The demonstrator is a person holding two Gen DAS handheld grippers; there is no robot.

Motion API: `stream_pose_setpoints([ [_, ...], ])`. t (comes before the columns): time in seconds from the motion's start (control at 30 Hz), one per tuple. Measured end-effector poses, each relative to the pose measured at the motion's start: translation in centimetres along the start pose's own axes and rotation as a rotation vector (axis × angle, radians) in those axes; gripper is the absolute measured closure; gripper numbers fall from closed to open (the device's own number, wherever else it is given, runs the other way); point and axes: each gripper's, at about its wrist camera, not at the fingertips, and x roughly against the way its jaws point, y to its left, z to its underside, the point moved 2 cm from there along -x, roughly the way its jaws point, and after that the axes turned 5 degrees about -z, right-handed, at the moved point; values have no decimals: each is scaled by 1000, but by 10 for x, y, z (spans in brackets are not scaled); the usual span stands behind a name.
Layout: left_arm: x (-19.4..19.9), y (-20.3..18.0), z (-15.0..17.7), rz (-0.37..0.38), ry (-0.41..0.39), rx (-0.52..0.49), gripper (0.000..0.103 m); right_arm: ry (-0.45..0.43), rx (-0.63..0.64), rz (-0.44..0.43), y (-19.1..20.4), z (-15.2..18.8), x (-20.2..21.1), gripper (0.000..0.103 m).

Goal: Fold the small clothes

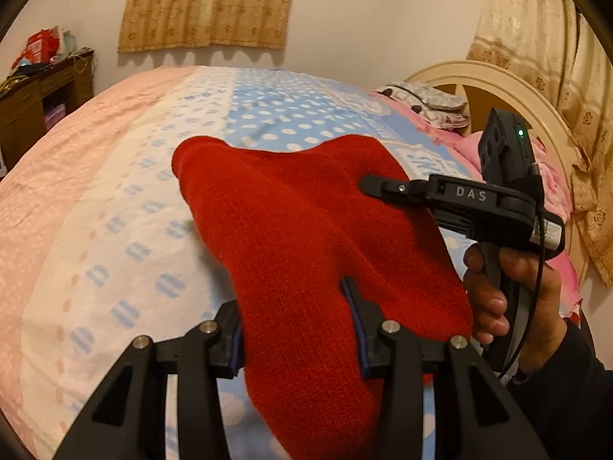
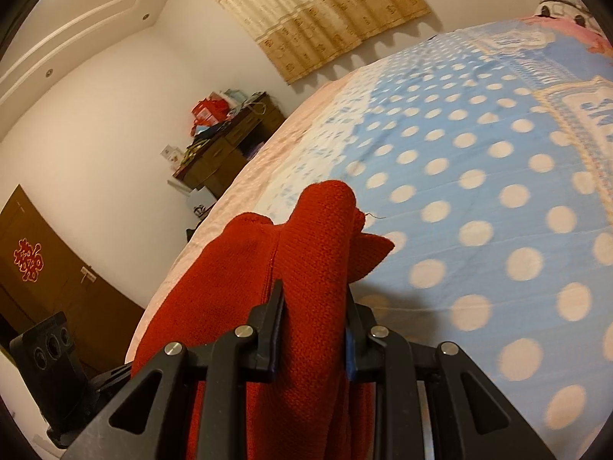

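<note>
Both jaws' tips behind red knit garment (image 1: pixel 306 230)

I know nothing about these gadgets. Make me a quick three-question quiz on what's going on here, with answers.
1. True or false: the red knit garment lies flat and untouched on the bed.
2. What does the left gripper have between its fingers?
A. the curtain
B. the red knit garment
C. nothing
3. Fill in: the bedspread under the garment is blue with pale ____.

Key:
1. False. Both the left gripper and the right gripper are closed on it, and it is bunched between them.
2. B
3. dots
</note>
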Motion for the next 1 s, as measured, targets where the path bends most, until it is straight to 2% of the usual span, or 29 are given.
stream_pose_setpoints([
  [0.5, 23, 54, 18, -49, -31, 71, 59, 82, 42, -73, 45, 12, -53, 78],
  [1.0, 27, 106, 29, -119, -41, 138, 60, 161, 73, -124, 84, 18, -113, 78],
])
